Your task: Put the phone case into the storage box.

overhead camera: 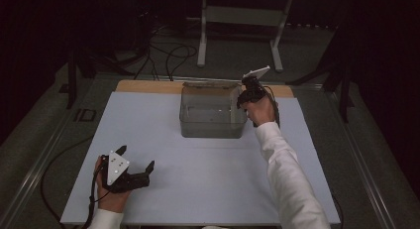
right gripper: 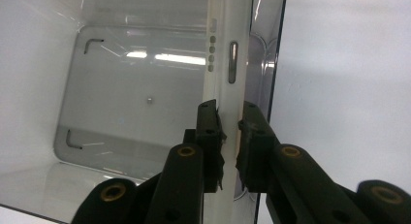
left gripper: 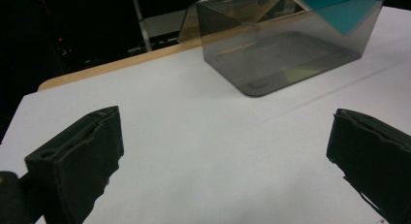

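A clear smoky plastic box stands open-topped at the far middle of the white table. My right gripper reaches down over its right wall. In the right gripper view the jaws straddle the pale wall rim, one inside the box and one outside, shut on it. The box looks empty inside. My left gripper rests at the front left of the table, open wide with nothing between its jaws. In its own view the left gripper faces the box from well away.
A wooden strip runs along the table's far edge. Beyond it a metal stand and loose cables sit on the floor. A teal patch shows at the box's top right corner in the left gripper view.
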